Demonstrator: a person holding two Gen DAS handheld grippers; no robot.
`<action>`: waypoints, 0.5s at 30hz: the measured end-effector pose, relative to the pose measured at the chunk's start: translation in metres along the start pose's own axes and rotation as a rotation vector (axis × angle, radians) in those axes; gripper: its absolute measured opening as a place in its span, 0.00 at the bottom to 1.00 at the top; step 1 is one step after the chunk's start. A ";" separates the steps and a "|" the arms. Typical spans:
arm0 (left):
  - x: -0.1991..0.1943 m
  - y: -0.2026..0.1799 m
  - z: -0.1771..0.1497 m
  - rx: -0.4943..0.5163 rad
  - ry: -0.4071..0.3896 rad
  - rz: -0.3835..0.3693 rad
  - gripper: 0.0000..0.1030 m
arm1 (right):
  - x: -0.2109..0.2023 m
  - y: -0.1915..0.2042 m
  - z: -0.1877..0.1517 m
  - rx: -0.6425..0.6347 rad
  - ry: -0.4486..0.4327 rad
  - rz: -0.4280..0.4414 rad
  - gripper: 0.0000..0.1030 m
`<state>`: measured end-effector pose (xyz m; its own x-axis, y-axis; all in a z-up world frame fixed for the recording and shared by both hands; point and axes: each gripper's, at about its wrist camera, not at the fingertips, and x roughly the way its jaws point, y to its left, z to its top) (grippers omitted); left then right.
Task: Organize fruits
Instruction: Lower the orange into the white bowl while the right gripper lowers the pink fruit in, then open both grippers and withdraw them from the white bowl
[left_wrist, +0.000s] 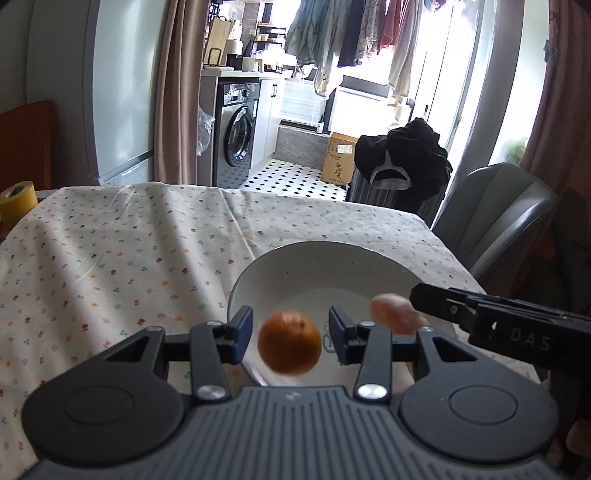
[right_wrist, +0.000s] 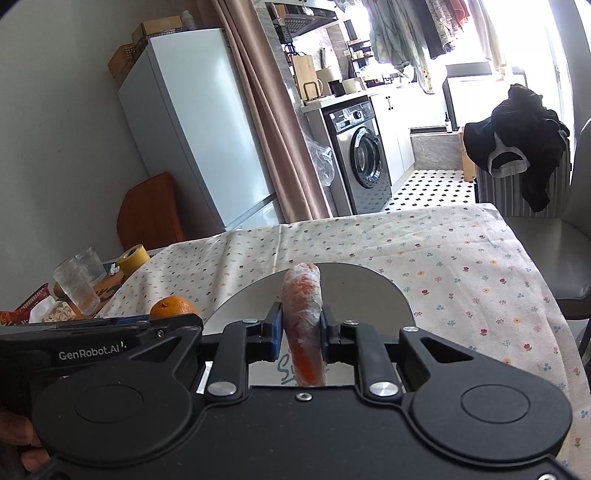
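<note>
A white bowl (left_wrist: 317, 266) stands on the flowered tablecloth; it also shows in the right wrist view (right_wrist: 354, 291). My left gripper (left_wrist: 291, 334) is open over the bowl's near rim. A whole orange (left_wrist: 289, 344) sits blurred between its fingers, not touching either pad, seemingly dropping. The orange also shows in the right wrist view (right_wrist: 171, 307). My right gripper (right_wrist: 298, 334) is shut on a peeled orange segment (right_wrist: 303, 325) above the bowl. That segment appears blurred in the left wrist view (left_wrist: 393, 313), at the tip of the right gripper (left_wrist: 421, 295).
A yellow tape roll (left_wrist: 16, 199), glasses (right_wrist: 79, 280) and snack packets (right_wrist: 33, 314) lie at the table's left end. A grey chair (left_wrist: 495, 221) stands at the right edge. The tablecloth (left_wrist: 129, 258) stretches left of the bowl.
</note>
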<state>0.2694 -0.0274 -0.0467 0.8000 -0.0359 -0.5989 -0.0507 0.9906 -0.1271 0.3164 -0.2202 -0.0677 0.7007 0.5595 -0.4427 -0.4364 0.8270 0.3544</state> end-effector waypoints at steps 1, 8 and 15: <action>-0.001 -0.001 -0.001 0.009 0.000 0.008 0.47 | 0.000 0.000 -0.001 0.006 -0.004 -0.011 0.29; -0.018 -0.005 0.001 0.025 -0.042 -0.008 0.70 | -0.013 -0.001 -0.012 0.013 -0.013 -0.032 0.57; -0.039 -0.002 0.004 0.033 -0.071 -0.013 0.71 | -0.027 0.001 -0.020 0.028 -0.014 -0.027 0.68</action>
<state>0.2407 -0.0276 -0.0203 0.8408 -0.0408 -0.5398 -0.0210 0.9939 -0.1079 0.2861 -0.2335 -0.0719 0.7199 0.5360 -0.4409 -0.4013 0.8398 0.3657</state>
